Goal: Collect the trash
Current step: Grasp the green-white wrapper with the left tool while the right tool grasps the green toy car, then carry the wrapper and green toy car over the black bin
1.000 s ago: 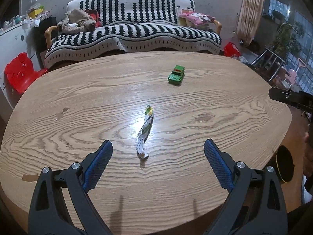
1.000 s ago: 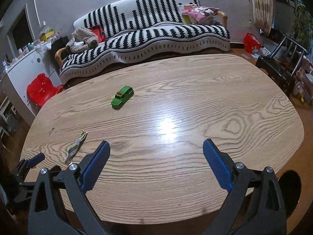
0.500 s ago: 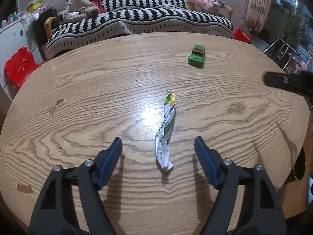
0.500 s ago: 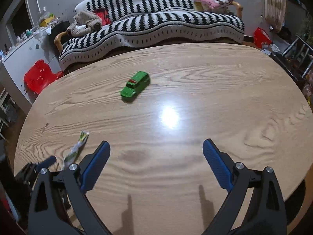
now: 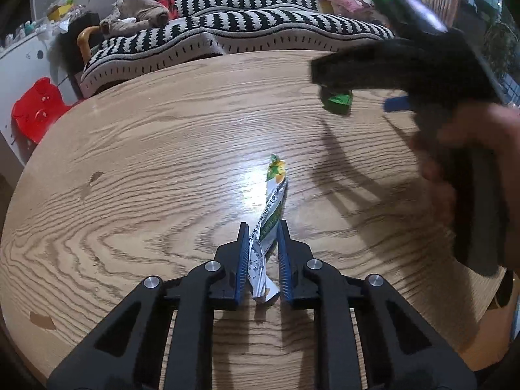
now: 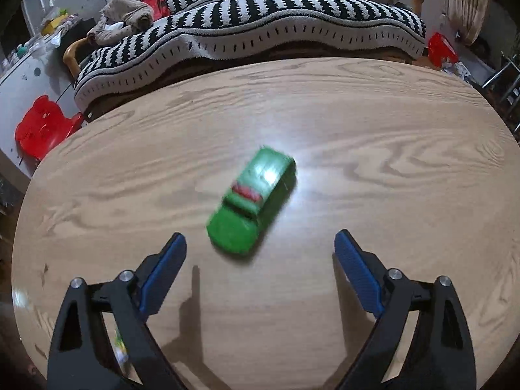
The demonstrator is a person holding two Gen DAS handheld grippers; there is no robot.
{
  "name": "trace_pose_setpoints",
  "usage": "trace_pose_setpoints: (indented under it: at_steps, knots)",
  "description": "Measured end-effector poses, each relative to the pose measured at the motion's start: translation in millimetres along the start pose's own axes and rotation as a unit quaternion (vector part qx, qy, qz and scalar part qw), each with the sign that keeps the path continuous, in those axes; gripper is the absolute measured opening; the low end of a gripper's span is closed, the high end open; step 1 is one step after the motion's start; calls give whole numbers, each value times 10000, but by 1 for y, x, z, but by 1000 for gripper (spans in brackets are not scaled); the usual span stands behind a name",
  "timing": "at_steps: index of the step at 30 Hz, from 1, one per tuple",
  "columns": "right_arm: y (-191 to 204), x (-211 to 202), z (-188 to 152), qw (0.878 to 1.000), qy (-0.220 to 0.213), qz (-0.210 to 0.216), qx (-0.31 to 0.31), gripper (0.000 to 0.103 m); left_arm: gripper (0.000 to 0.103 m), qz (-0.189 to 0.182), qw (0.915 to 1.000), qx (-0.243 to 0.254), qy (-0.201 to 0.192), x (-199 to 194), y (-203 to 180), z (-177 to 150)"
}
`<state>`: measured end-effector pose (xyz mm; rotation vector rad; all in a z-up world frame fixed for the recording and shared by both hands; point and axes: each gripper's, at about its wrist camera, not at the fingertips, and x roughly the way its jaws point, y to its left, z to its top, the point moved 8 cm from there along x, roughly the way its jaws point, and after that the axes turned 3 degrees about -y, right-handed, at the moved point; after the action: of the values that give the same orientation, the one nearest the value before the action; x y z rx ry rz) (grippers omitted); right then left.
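Wooden worktop (image 5: 136, 169) carries a twisted wrapper (image 5: 269, 224); left tool (image 5: 263, 237) has just been closing, blue pads now pinching wrapper's near end. Right tool (image 6: 260, 243) spread wide, nothing gripped, green car (image 6: 252, 200) just ahead.

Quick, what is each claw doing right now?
Left gripper: jaws have just closed on the wrapper.
Right gripper: open, holding nothing, just short of the toy car.
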<state>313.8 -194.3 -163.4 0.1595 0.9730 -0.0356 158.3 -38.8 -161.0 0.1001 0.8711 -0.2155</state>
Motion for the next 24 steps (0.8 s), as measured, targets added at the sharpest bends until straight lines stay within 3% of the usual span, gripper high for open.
trace_pose_setpoints:
  at_steps: [5, 7, 10, 18, 24]
  knots:
    - [9, 15, 12, 9999, 36, -100, -30, 68, 16, -78, 10000, 22, 36, 0, -3, 2]
    - [12, 16, 15, 9998, -16, -173, -111, 49, 16, -122, 9999, -53, 59, 0, -1, 3]
    - [10, 13, 14, 9996, -85, -224, -158, 38, 16, -96, 9999, -54, 46, -2, 1, 5]
    - [-3, -32, -12, 9985, -269, -79, -467, 34, 16, -104, 9998, -98, -99, -14, 0, 13]
    - [-29, -105, -63, 9964, -464, 56, -713, 34, 16, -39, 9997, -110, -199, -30, -9, 17]
